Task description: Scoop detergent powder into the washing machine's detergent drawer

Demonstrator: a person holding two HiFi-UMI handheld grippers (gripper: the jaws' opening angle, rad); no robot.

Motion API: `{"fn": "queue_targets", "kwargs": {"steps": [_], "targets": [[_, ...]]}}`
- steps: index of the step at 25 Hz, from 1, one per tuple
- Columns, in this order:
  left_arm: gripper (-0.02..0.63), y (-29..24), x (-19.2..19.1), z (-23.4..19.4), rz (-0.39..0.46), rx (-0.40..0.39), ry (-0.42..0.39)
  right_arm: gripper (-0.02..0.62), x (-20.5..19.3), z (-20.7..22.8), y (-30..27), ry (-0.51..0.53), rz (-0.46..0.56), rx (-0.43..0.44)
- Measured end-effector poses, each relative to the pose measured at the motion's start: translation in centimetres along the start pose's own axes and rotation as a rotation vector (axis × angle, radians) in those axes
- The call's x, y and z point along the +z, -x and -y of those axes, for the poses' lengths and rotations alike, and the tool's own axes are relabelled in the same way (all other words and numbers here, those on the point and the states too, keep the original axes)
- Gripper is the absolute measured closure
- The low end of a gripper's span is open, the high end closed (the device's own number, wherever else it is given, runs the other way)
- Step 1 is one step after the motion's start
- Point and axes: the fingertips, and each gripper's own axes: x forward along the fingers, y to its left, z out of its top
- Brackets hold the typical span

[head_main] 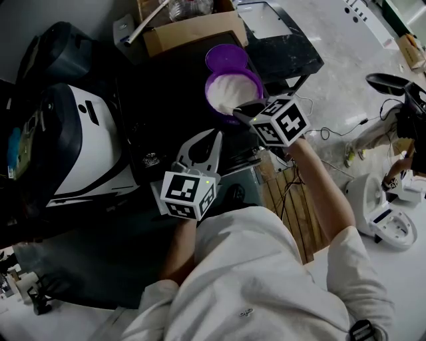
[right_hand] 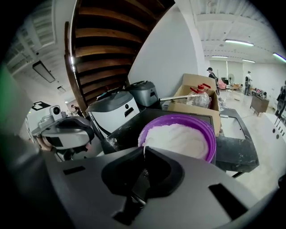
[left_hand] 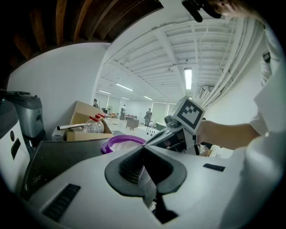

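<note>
Right gripper view: hand-held gripper (right_hand: 145, 149) clamps thin white handle (right_hand: 144, 153) beside purple tub (right_hand: 213, 139).

The tips of the right hand-held gripper (head_main: 237, 112) cover the rim of the purple tub (head_main: 210, 83) at its 5 o'clock. In the right gripper view the gripper's body hides the tub's lower part, and a pale sliver (right_hand: 144, 152) pinched at the jaw tips is too thin to identify. At 12 o'clock in the head view, the picture's edge cuts off the cardboard box (head_main: 193, 33) and the bottles (head_main: 190, 8) inside it. At 9 o'clock the white appliance (head_main: 80, 133) fades into shadow, its kind unclear. Distant people (left_hand: 147, 117) in the left gripper view are too small to make out.
</note>
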Motion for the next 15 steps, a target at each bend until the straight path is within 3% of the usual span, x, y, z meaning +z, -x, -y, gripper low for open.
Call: {"fn": "queue_targets", "kwargs": {"steps": [15], "targets": [[0.588,0.2,-0.03,0.28,0.004,0.0,-0.005,0.584,0.32,0.12,-0.1,-0.283,0.141,0.051]]}}
